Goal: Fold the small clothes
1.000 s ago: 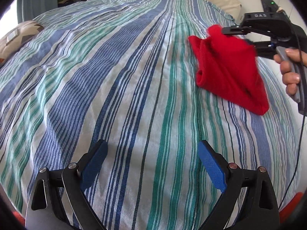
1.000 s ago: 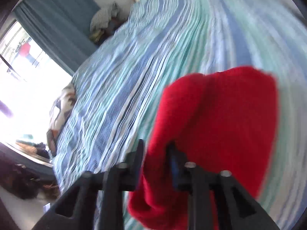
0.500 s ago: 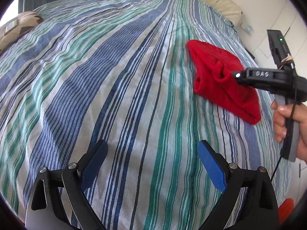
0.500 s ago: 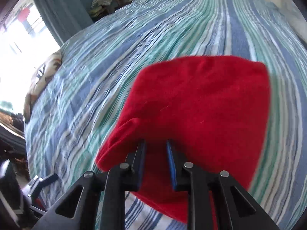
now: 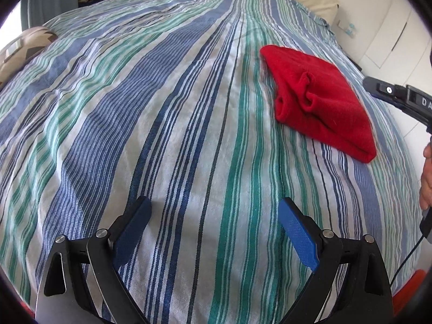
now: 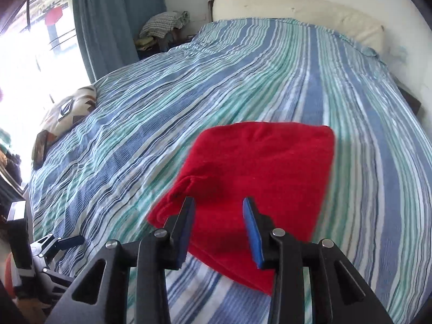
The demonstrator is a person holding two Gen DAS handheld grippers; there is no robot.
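Striped bedspread [image 6: 270,86], teal curtain [image 6: 113,19], cream headboard [image 6: 297,8], folded red garment [image 6: 259,175] lying free, both grippers' jaws released

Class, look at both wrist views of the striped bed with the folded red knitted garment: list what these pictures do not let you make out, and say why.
- Folded red knitted garment: its type and layer count are hidden by the folds, both views.
- Right gripper: cut off by the left wrist view's edge; jaws unseen there.
- Pile of cloth beside the blue curtain: too small to identify, right wrist view.
- Garment's near edge: partly covered by the right gripper's fingers.
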